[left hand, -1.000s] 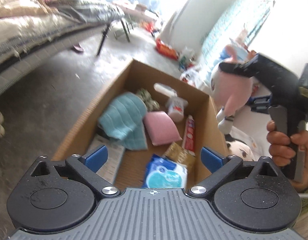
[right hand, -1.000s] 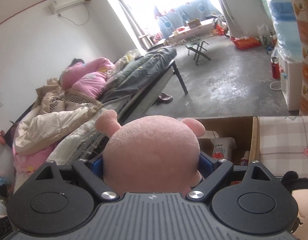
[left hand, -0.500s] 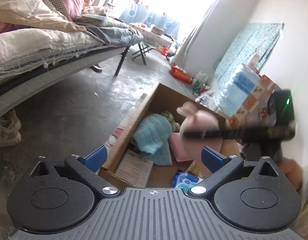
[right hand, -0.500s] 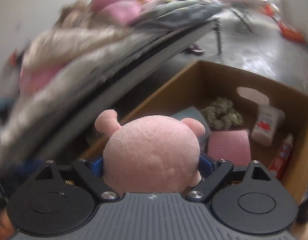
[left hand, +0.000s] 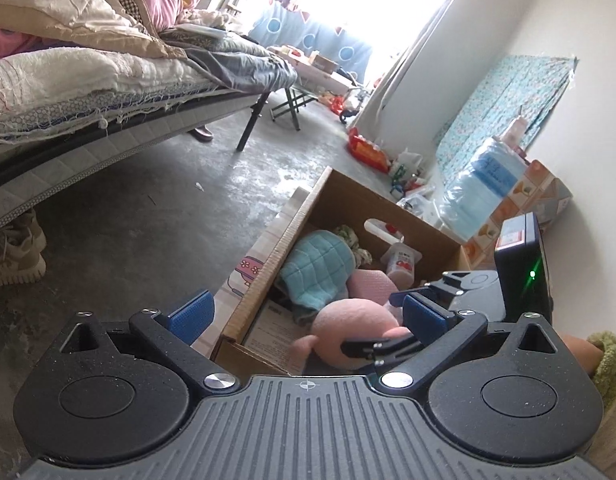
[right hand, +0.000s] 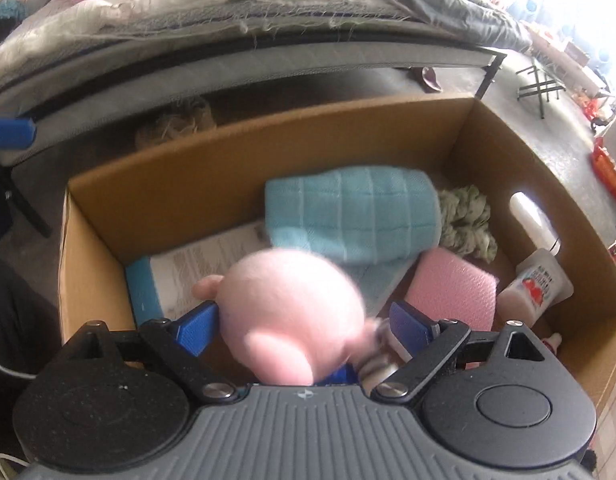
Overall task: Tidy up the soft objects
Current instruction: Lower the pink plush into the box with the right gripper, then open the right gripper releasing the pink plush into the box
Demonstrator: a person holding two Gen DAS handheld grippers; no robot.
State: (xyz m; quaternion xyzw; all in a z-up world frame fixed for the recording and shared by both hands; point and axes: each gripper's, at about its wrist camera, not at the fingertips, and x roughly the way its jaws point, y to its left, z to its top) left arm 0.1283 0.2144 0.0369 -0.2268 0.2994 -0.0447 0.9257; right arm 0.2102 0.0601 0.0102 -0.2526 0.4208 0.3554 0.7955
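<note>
A pink plush toy [right hand: 291, 312] sits between my right gripper's [right hand: 303, 320] spread blue pads, blurred and loose, over the open cardboard box [right hand: 147, 184]. The right gripper is open. The plush [left hand: 348, 328] also shows low in the box [left hand: 291, 236] in the left wrist view. Inside lie a teal towel [right hand: 352, 212], a pink sponge [right hand: 452, 292] and a patterned cloth [right hand: 468, 220]. My left gripper [left hand: 308, 316] is open and empty, held back at the box's near left corner.
A white bottle [right hand: 536, 284] and a printed sheet [right hand: 203, 264] lie in the box. A bed [left hand: 87, 92] with quilts stands to the left across concrete floor [left hand: 147, 216]. A water jug [left hand: 480, 196] and patterned carton [left hand: 544, 196] stand at the right wall.
My right gripper swung down over the box and opened; the pink plush came loose between the pads. My left gripper drew back from the box and tilted up.
</note>
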